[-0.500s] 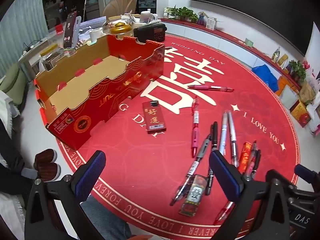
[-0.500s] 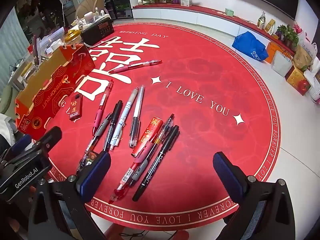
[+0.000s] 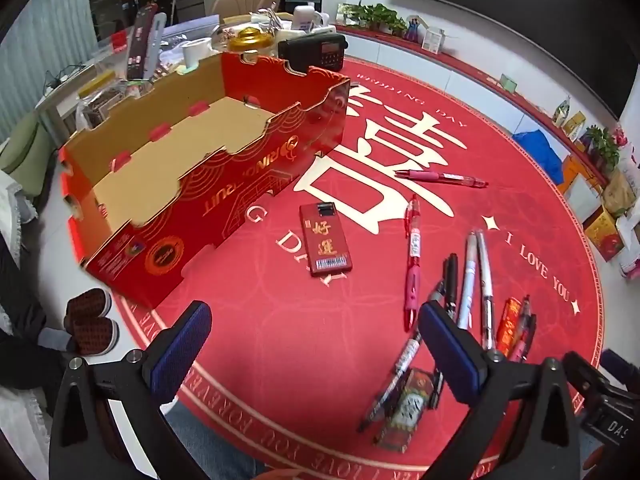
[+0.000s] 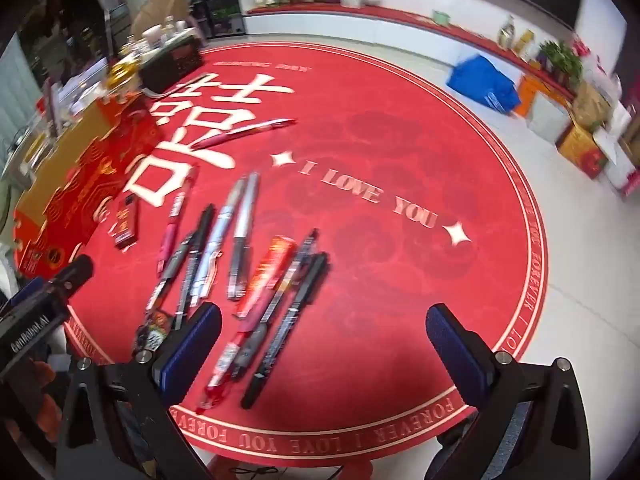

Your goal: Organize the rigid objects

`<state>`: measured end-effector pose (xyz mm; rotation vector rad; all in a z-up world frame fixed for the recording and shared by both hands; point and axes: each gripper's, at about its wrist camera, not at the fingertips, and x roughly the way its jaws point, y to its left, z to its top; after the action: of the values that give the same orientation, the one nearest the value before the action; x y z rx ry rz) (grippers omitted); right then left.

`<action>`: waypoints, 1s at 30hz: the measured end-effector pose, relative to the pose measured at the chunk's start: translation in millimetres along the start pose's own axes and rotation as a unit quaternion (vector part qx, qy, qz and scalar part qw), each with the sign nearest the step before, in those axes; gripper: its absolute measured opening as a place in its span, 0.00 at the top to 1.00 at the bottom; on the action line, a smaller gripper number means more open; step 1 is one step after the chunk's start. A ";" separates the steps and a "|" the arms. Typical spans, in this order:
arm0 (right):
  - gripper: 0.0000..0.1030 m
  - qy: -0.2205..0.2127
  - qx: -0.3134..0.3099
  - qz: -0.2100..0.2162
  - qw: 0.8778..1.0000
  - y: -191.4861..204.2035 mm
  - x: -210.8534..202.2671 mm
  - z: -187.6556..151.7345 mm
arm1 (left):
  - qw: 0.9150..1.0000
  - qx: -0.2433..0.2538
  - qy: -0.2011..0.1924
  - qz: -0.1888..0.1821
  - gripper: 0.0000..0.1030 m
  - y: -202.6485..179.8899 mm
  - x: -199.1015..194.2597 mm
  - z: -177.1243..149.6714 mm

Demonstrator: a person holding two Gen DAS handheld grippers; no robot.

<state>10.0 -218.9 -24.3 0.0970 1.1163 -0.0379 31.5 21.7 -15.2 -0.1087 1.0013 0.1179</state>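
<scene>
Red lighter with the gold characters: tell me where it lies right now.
In the left wrist view the red lighter lies flat on the red mat, mid-frame, between the open cardboard box and the pink pen, touching neither.

The right wrist view is motion-blurred, smearing the pens (image 4: 244, 236); the left gripper (image 3: 316, 344) hides part of a grey pen (image 3: 400, 372).

A round mat (image 3: 280, 340) covers the table. On its left edge stands an open cardboard box (image 3: 192, 168). Just right of the box lies a flat card (image 3: 326, 240). Further right lie scattered pens (image 3: 468, 276), with one pen (image 3: 442, 177) apart behind them. Behind the box sits a radio (image 3: 314, 50).
</scene>
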 end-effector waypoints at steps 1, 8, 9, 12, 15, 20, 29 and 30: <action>0.00 0.005 0.010 0.002 1.000 -5.4 3.0 0.5 | 1.000 0.005 -0.001 0.001 0.00 -1.2 2.2 1.7; 0.00 0.019 0.017 0.012 1.000 -19.0 16.1 -0.2 | 0.999 0.016 0.012 0.033 0.00 -7.7 39.0 20.7; 0.00 0.020 0.015 0.012 1.000 -19.4 18.2 0.6 | 0.999 0.012 0.019 0.034 0.00 -7.2 43.6 22.4; 0.00 0.027 0.009 0.018 0.999 -17.7 26.9 7.0 | 0.999 0.001 0.031 0.033 0.00 -9.4 54.5 26.0; 0.00 0.032 -0.012 0.027 0.999 -9.5 36.0 23.2 | 0.998 -0.009 0.034 0.044 0.00 -14.0 60.7 28.8; 0.00 0.021 -0.082 0.026 0.996 14.9 48.0 63.5 | 0.997 -0.025 0.042 0.051 0.00 -15.4 69.0 33.9; 0.00 0.039 -0.076 0.032 0.996 12.5 61.8 64.0 | 0.998 -0.005 0.038 0.047 0.00 -23.6 71.2 33.5; 0.00 0.040 -0.064 0.026 0.997 7.2 62.5 60.5 | 0.998 -0.004 0.039 0.048 0.00 -24.0 71.5 33.0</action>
<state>92.2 -216.4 -53.7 0.0129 1.1925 0.0837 100.7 6.3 -57.0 -0.0727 1.0835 0.2074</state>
